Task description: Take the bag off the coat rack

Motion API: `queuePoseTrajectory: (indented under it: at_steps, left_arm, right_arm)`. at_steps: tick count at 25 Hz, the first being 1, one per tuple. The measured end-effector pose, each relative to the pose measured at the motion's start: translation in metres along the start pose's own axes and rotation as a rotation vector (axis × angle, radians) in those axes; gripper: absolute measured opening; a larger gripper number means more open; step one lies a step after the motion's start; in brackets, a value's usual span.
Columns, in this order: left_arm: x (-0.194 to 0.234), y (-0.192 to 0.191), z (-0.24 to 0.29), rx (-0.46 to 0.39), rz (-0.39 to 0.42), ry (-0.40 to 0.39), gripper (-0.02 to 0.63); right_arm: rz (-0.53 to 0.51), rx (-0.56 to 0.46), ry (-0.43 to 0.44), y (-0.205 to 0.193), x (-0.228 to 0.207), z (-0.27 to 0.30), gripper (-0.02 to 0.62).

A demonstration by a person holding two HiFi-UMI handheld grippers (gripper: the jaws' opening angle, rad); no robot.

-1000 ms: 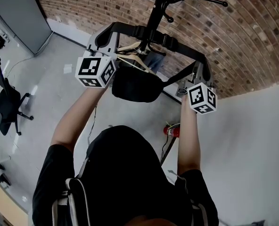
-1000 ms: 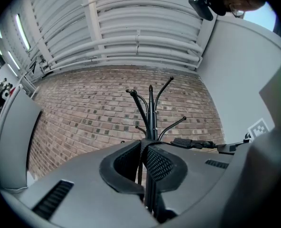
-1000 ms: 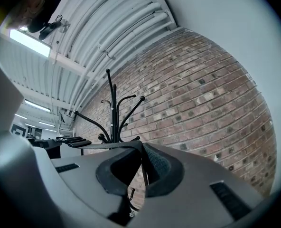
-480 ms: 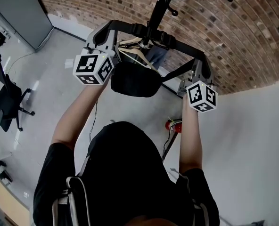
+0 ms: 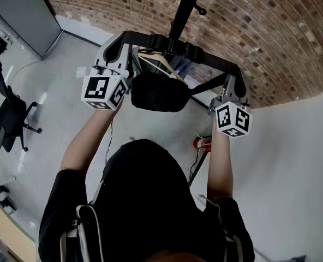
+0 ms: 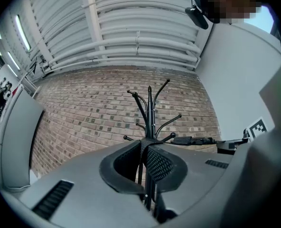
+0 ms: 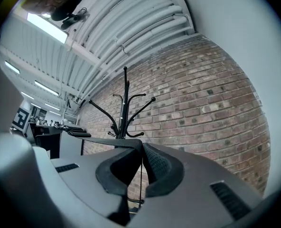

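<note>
A black bag (image 5: 157,91) hangs below its black strap (image 5: 208,57), which stretches across the black coat rack pole (image 5: 179,15). My left gripper (image 5: 123,37) is shut on the strap's left end and my right gripper (image 5: 233,70) is shut on its right end. In the left gripper view the pads of the left gripper (image 6: 144,148) pinch the strap, which runs off to the right (image 6: 192,140), with the coat rack (image 6: 150,109) beyond. In the right gripper view the right gripper (image 7: 141,151) pinches the strap (image 7: 90,139) before the coat rack (image 7: 126,103). Whether the strap rests on a hook is hidden.
A wooden hanger (image 5: 157,63) hangs on the rack just above the bag. The brick wall (image 5: 270,42) is close behind the rack. On the floor lie a red extinguisher (image 5: 199,143), an office chair (image 5: 7,119) at left and a grey cabinet (image 5: 19,12).
Both grippers have come slightly down and toward the person with the strap held. The bag has shifted along with them and the right gripper's cube has rolled a little.
</note>
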State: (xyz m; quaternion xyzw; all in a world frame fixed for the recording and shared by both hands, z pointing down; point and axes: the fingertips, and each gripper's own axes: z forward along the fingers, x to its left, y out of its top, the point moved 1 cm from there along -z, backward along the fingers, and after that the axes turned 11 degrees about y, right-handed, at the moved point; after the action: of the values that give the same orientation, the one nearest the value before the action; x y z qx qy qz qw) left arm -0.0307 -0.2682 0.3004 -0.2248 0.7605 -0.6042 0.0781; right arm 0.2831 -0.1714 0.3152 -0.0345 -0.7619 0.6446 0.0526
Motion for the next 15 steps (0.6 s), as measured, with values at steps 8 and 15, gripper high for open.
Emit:
queuePoseTrajectory:
  at_steps: [8, 15]
  left_arm:
    - [-0.006, 0.014, -0.029, -0.005, -0.014, -0.030, 0.023]
    - [-0.014, 0.017, -0.060, 0.057, -0.024, -0.045, 0.023]
  right_arm:
    - [-0.003, -0.024, 0.032, 0.015, 0.015, -0.032, 0.023]
    - [-0.011, 0.005, 0.014, 0.009, 0.025, -0.062, 0.023]
